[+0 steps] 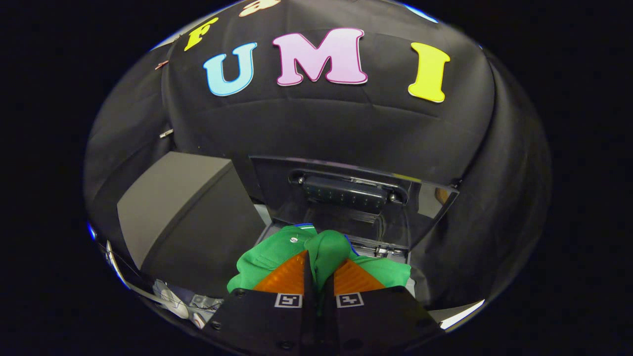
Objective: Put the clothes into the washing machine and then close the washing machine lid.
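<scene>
I see the washing machine ahead with its lid raised upright against the booth wall, a grey box beside it. The green garment hangs bunched over the opening, pinched between my tool fingers, which press on its fold.

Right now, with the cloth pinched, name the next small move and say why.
Probably carry the green garment forward and lower it into the washing machine. The gripper is shut on a fold of it, and the lid just beyond stands open.
</scene>
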